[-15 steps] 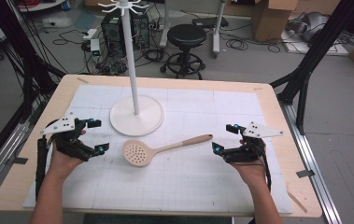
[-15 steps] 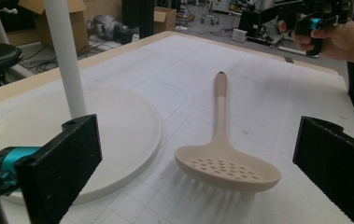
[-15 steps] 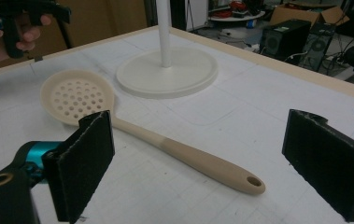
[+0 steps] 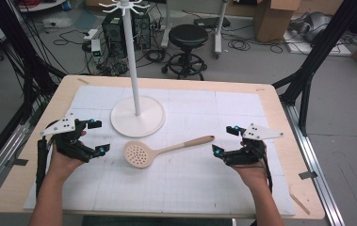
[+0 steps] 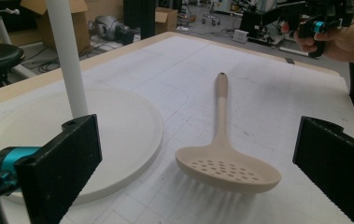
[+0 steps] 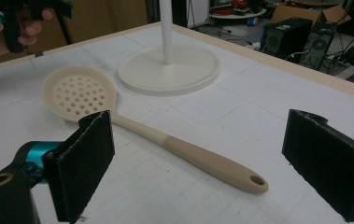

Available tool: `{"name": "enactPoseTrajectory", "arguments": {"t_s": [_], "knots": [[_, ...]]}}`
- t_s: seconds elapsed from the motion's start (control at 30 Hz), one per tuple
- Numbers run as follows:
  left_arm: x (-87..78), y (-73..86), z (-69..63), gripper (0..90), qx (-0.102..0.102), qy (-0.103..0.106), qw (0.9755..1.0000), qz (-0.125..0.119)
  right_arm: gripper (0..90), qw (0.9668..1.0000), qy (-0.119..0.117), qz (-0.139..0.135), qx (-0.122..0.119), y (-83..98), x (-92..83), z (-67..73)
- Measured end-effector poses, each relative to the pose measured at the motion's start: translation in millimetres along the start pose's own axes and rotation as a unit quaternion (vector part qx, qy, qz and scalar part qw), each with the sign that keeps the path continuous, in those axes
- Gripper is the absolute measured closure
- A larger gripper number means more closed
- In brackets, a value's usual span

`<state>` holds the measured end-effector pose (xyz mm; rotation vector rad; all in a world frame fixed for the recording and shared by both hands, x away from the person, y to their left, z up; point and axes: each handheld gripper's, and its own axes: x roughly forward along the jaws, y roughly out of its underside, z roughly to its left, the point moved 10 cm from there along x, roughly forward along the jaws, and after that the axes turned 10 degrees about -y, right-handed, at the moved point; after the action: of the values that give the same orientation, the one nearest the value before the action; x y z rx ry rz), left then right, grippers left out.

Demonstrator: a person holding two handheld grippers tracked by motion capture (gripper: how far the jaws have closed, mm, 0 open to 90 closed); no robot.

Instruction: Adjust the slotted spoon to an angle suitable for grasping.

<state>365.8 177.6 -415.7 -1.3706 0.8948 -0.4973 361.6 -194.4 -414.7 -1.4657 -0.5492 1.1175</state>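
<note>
- Spoon [image 4: 157, 150]: a beige slotted spoon is seen lying flat on the gridded white mat [image 4: 204, 188], between the two grippers and touched by neither.
- Long axis: in the high view it is laid across the table, with the perforated bowl [image 4: 138, 154] toward the person's left and slightly nearer the person, and the handle end [image 4: 207, 139], where a hanging hole is pierced, toward the right and slightly farther away.
- Left gripper [image 4: 95, 137]: it is held just beside the bowl with its jaws spread wide and nothing between them; in the left gripper view the bowl [image 5: 228, 168] is framed between the two black jaws, the handle running away from the camera.
- Right gripper [image 4: 225, 140]: it is held near the handle end, likewise wide open and empty; in the right gripper view the handle [image 6: 202, 158] is crossed diagonally between the jaws.
- Nearness: each end is judged about equally close to its own gripper, so the handle is best taken by the right one, across its width.
- Surface: the mat is spread over a wooden table [image 4: 279, 117]; a white stand [image 4: 137, 116] with a round base is set just behind the spoon, close to the bowl but apart from it, its hooks [image 4: 124, 5] at the pole's top.
- Room: a black stool [image 4: 188, 41], computer towers, cables and cardboard boxes are seen on the floor beyond.
</note>
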Motion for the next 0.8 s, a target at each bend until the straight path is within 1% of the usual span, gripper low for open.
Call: {"name": "enactPoseTrajectory", "arguments": {"t_s": [0.07, 0.1, 0.2, 0.3, 0.33, 0.37, 0.4, 0.43, 0.6, 0.63, 0.67, 0.7, 0.77, 0.8], "knots": [[-1.4, -1.3, 0.2, 1.7, 0.000, 0.000, 1.0000, -0.003, 7.9, 1.0000, -0.002, 0.001, 0.000, -0.9, 1.8, 1.1], [-2.8, -1.5, 0.5, 1.8, 0.000, -0.002, 1.0000, -0.003, 7.9, 1.0000, -0.006, 0.003, -0.004, -1.8, 5.6, 3.1], [-4.2, -1.4, 1.3, 1.7, 0.000, -0.004, 1.0000, -0.002, 8.0, 0.9998, -0.008, 0.013, -0.010, -1.3, 12.8, 4.5], [-4.4, -1.5, 1.4, 1.7, 0.001, -0.004, 1.0000, -0.002, 8.2, 0.9995, -0.011, 0.029, -0.009, 0.9, 21.8, 4.2], [-4.4, -1.5, 1.4, 1.7, 0.001, -0.004, 1.0000, -0.002, 8.2, 0.9995, -0.011, 0.029, -0.009, 0.9, 21.8, 4.2], [-4.4, -1.2, 1.5, 1.7, 0.001, -0.004, 1.0000, -0.002, 12.5, 0.9990, -0.017, 0.039, -0.014, 1.6, 28.5, 4.6], [-4.4, -1.2, 1.5, 1.7, 0.001, -0.004, 1.0000, -0.002, 12.5, 0.9990, -0.017, 0.039, -0.014, 1.6, 28.5, 4.6], [-4.3, -1.2, 1.5, 1.7, 0.001, -0.003, 1.0000, -0.002, 14.0, 0.9983, -0.018, 0.051, -0.021, 2.8, 35.9, 3.9], [-4.5, -1.1, 1.0, 1.7, 0.001, -0.003, 1.0000, -0.001, 16.1, 0.9959, -0.018, 0.085, -0.025, 5.7, 56.9, -0.7], [-4.9, -1.2, 1.0, 1.7, 0.002, -0.003, 1.0000, 0.000, 16.4, 0.9954, -0.020, 0.091, -0.023, 5.9, 60.9, -1.1], [-4.9, -1.2, 1.0, 1.7, 0.002, -0.003, 1.0000, 0.000, 16.4, 0.9954, -0.020, 0.091, -0.023, 5.9, 60.9, -1.1], [-5.2, -1.6, 0.8, 1.7, 0.001, -0.001, 1.0000, -0.002, 20.6, 0.9941, -0.022, 0.105, -0.021, 6.7, 68.9, -3.1], [-5.6, -2.5, 0.6, 1.7, -0.002, 0.002, 1.0000, -0.006, 21.6, 0.9924, -0.019, 0.122, -0.004, 8.4, 76.0, -5.4], [-5.6, -2.9, 0.5, 1.7, -0.002, 0.003, 1.0000, -0.008, 25.2, 0.9913, -0.019, 0.130, 0.001, 8.7, 80.9, -6.2]]}}
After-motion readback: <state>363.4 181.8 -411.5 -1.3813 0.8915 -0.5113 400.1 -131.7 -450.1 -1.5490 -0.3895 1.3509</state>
